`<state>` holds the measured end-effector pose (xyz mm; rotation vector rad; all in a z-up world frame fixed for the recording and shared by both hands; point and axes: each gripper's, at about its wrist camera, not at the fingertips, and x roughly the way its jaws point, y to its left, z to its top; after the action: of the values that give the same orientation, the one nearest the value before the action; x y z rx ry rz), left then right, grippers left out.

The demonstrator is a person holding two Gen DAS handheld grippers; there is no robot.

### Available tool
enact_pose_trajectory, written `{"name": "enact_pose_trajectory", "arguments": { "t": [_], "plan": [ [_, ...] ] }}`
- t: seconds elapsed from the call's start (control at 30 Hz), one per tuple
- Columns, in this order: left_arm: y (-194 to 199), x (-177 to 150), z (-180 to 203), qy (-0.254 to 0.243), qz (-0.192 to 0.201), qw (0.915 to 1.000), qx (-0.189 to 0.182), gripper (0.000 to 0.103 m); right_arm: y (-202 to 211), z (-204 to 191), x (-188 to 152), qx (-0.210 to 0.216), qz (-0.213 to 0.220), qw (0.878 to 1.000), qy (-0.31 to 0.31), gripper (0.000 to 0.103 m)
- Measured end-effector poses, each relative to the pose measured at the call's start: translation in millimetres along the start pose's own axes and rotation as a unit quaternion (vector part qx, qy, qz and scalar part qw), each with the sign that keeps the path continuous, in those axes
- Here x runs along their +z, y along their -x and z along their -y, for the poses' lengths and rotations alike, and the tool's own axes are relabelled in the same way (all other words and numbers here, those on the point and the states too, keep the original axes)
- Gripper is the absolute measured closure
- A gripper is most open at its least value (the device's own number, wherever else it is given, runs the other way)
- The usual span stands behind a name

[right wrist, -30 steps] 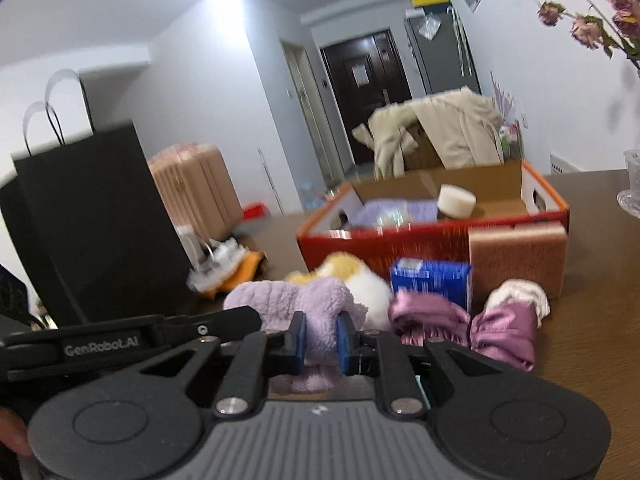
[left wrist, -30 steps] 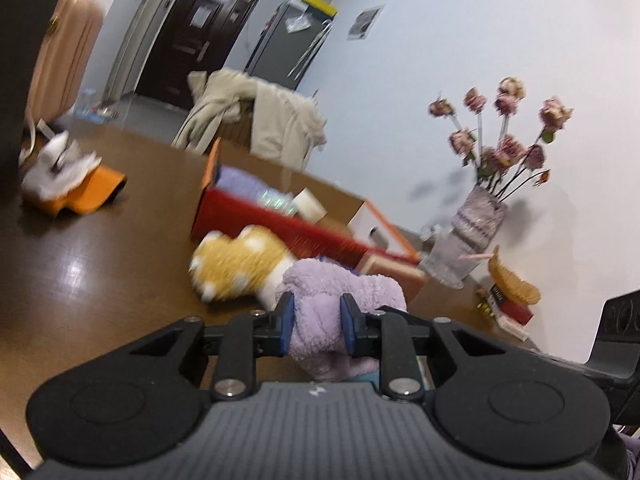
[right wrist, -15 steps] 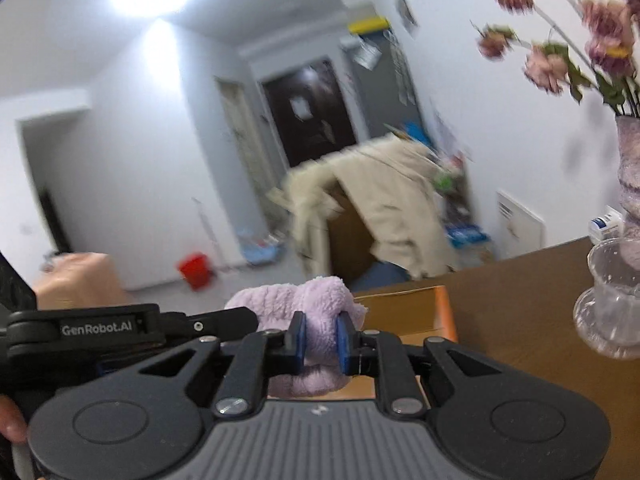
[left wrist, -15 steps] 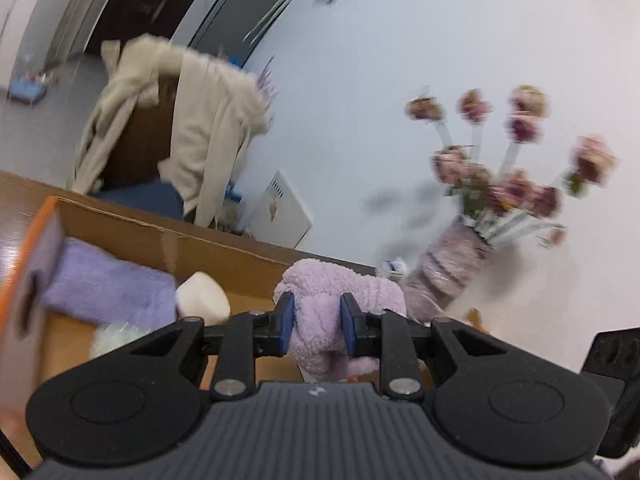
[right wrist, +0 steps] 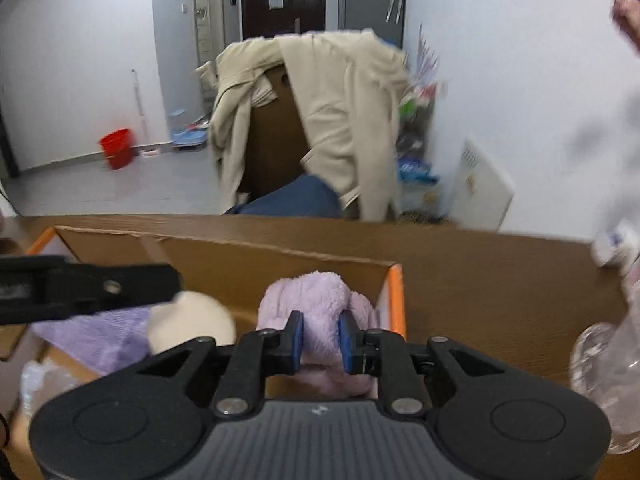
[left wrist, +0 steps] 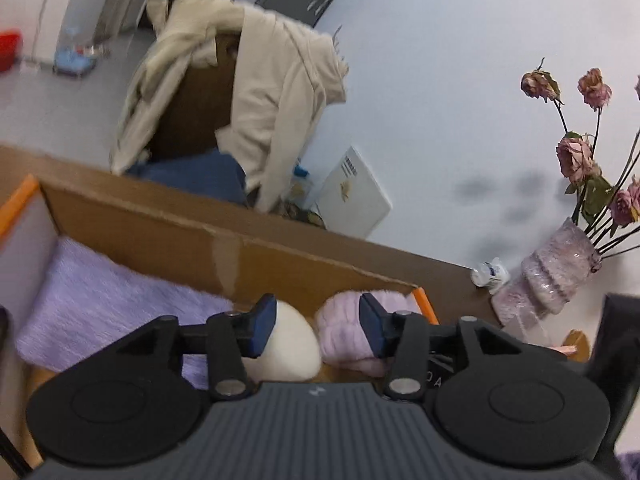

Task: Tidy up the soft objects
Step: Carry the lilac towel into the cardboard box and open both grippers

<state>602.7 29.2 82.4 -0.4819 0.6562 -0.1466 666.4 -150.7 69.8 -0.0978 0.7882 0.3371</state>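
Three soft items (right wrist: 320, 300) in box (right wrist: 248, 264)

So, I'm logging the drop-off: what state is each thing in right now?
Left gripper: open, jaws just widened, clear of the towel.
Right gripper: opening, purple towel between its pads.
Cardboard box: open-topped, towel inside its right end.
Cream sponge: resting in box.
Jacket: draped over chair.

**Towel between the pads, over the box corner**

Low in the frame's centre, the right gripper (right wrist: 320, 338) has just been opening; the lilac towel (right wrist: 312, 300) sits between its blue pads, over the right end of the cardboard box (right wrist: 256, 262). A cream ball (right wrist: 192, 322) lies left of it. The left gripper (right wrist: 86, 290) crosses at left.
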Motion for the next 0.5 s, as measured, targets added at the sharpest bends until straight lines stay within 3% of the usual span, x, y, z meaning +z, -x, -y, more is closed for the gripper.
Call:
{"name": "enact_pose_trajectory", "arguments": {
  "t": [0.1, 0.13, 0.2, 0.4, 0.5],
  "plan": [
    [15.2, 5.4, 4.7, -0.014, 0.011, 0.9998, 0.01, 0.052, 2.4, 11.0, 3.7, 0.039, -0.012, 0.999, -0.034, 0.07],
    [22.0, 6.5, 6.3, -0.021, 0.013, 0.9996, 0.01, 0.051, 7.4, 14.9, 3.5, 0.053, -0.009, 0.998, -0.044, 0.055],
    [35.1, 7.3, 11.3, -0.035, 0.017, 0.9991, 0.018, 0.045, 24.3, 16.2, 5.8, 0.06, 0.004, 0.997, -0.053, 0.037],
    [95.3, -7.7, 38.4, -0.096, 0.044, 0.9923, 0.063, 0.037, 92.8, 10.8, 8.4, 0.031, 0.05, 0.998, -0.033, 0.035],
    [149.6, -36.5, 52.3, -0.144, 0.083, 0.9829, 0.079, 0.03, 143.4, 2.7, -12.8, 0.03, 0.084, 0.996, -0.016, 0.031]
  ]
}}
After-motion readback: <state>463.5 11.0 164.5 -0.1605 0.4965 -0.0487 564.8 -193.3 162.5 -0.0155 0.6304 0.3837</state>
